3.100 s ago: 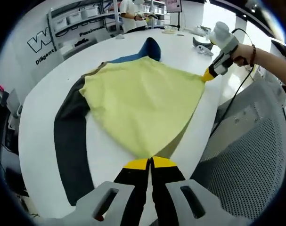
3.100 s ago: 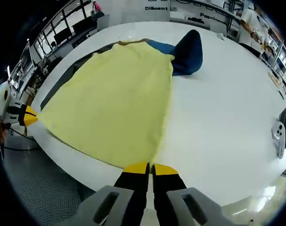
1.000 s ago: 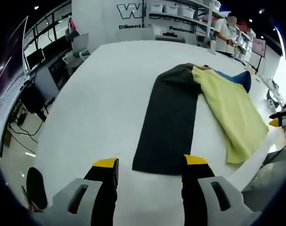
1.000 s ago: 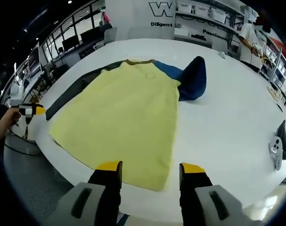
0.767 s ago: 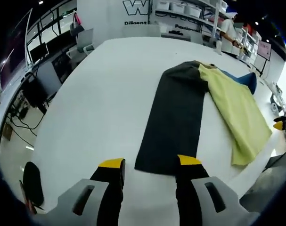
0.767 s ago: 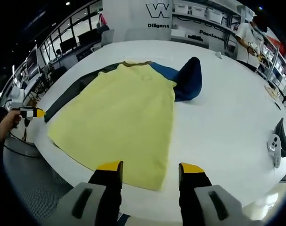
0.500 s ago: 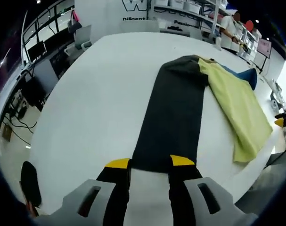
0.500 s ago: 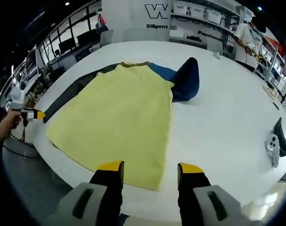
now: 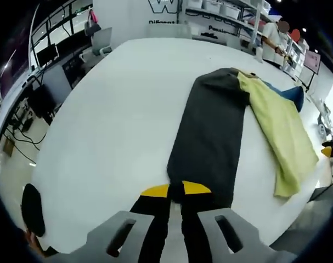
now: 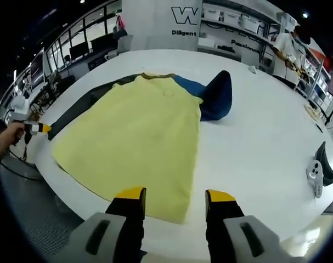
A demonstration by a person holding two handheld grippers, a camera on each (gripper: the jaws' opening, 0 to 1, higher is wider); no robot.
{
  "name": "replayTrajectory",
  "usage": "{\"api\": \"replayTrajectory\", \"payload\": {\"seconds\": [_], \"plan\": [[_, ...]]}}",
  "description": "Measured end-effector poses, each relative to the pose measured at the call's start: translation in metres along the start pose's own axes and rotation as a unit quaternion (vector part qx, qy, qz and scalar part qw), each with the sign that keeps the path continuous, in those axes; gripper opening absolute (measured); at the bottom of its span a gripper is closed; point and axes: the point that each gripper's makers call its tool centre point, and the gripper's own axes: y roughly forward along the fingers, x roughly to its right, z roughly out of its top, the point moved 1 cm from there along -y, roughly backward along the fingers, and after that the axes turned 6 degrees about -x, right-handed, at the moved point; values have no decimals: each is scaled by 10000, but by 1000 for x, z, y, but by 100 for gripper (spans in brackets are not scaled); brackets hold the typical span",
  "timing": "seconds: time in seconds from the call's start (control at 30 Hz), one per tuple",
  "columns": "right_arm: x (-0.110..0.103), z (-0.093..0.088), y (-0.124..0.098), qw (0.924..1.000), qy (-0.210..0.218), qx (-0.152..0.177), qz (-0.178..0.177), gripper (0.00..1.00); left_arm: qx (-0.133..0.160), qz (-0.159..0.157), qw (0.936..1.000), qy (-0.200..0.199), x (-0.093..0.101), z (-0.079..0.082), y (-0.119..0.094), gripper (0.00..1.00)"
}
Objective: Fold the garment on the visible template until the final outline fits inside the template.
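Garment point(image 10: 139, 131) spread flat on the white table point(image 10: 254, 137) — yellow body in the middle, a dark grey sleeve point(image 9: 210, 137) stretched out to one side, a blue sleeve point(image 10: 213, 96) bunched at the other. Left gripper point(image 9: 175, 189): jaws pressed together on the cuff end of the grey sleeve. Right gripper point(image 10: 174, 194): jaws spread apart, holding nothing, poised just above the yellow hem — near the table's edge.
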Motion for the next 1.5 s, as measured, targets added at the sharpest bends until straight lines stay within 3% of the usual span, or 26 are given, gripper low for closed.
{"api": "replayTrajectory", "payload": {"seconds": [0.2,0.37,0.6,0.73,0.9,1.07,1.33,1.5], "plan": [[-13,5,-2,9990,204,156,377,51,-39,174,9994,283,-5,1,-5,8],[-25,10,-3,9968,307,251,695,57,119,355,9988,305,-20,15,-18,7],[-44,18,-6,9946,-124,450,922,60,319,628,9959,565,-51,52,-36,8],[-65,27,-8,9891,-523,663,1205,60,403,739,9942,672,-60,73,-39,8],[-96,36,-10,9792,-1201,792,1428,62,417,818,9923,832,-66,87,-38,8],[-120,38,-7,9747,-1328,750,1635,62,442,1068,9881,1019,-81,108,-42,8],[-158,46,-10,9601,-1708,923,2011,60,729,1365,9807,1192,-100,154,-52,8],[-210,52,-13,9331,-2287,1109,2544,54,724,1299,9795,1359,-92,165,-46,8]]}}
